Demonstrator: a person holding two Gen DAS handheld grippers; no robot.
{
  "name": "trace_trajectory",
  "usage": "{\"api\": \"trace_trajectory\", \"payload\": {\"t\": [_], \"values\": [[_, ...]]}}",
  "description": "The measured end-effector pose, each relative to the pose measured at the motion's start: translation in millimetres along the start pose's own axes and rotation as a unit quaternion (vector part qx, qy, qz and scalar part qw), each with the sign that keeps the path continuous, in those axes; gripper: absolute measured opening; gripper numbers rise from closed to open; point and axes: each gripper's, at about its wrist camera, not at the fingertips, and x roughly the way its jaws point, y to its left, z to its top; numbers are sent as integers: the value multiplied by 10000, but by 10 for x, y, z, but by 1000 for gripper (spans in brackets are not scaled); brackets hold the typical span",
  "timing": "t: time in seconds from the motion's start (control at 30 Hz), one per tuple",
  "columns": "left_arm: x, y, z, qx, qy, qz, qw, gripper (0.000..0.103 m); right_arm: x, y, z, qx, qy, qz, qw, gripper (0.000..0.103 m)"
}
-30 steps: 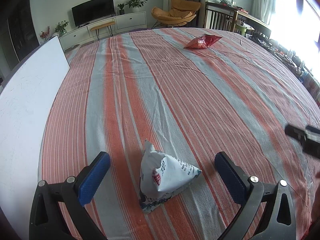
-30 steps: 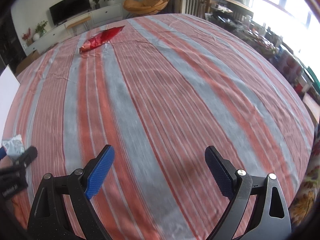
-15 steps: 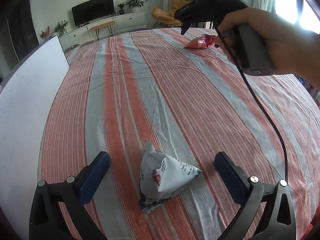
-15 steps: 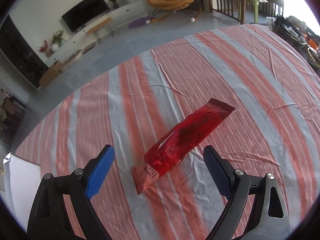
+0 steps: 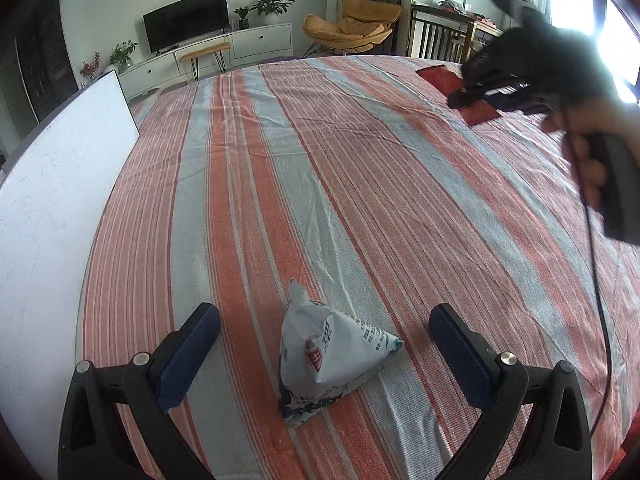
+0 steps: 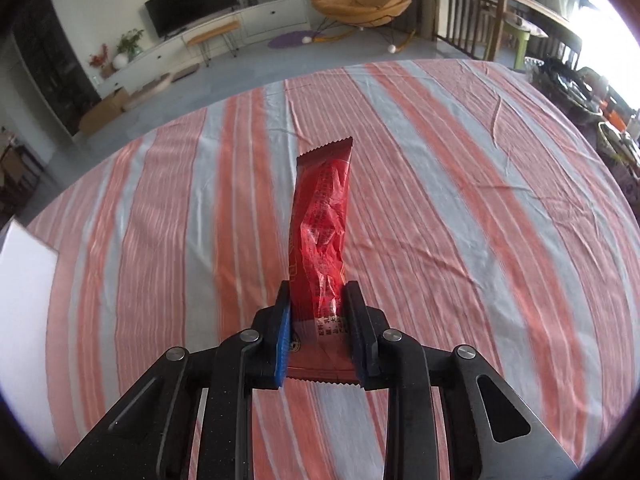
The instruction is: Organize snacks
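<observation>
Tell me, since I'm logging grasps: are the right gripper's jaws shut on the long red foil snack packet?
Shut on it. The right gripper has just closed; both blue pads press the long red foil snack packet.

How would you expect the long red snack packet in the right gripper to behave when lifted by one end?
The red packet is probably light and fairly floppy, since its film looks thin and crinkled. The right gripper has just closed on its near end, so the far end may sag. The glossy wrapper might slip.

Orange-red and pale grey stripes run across the tablecloth (image 5: pixel 320 168); the long snack wrapper (image 6: pixel 320 236) is shiny red with small print; the pyramid-shaped pouch (image 5: pixel 332 352) is white with blue edging and a red mark; finger pads (image 6: pixel 283 344) blue on black
</observation>
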Motion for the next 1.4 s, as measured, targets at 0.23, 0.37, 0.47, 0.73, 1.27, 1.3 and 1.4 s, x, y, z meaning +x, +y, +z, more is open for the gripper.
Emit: {"api": "trace_trajectory", "payload": {"t": [0.23,0.37,0.47,0.73,1.27,1.3,1.4], "values": [[1,1,0,2,0,2,10000,103,-796,2,-1261,-392,4,6,9992,26],[2,0,0,2,0,2,10000,103,-856,126,-1731,-144,-174,-293,9993,28],[2,1,0,1,1,2,10000,103,-806,101,-1878,324,-306,-380,9983,46],[4,9,1,2,0,1,10000,103,-734,281,-1976,-98,-601,-957,9935,88],[4,8,0,3,0,2,10000,103,-738,241,-2018,-40,-612,-939,9937,89],[5,7,0,3,0,2,10000,103,-738,241,-2018,-40,-612,-939,9937,89],[4,7,1,3,-1,1,10000,103,-739,241,-2018,-40,-612,-939,9937,89]]}}
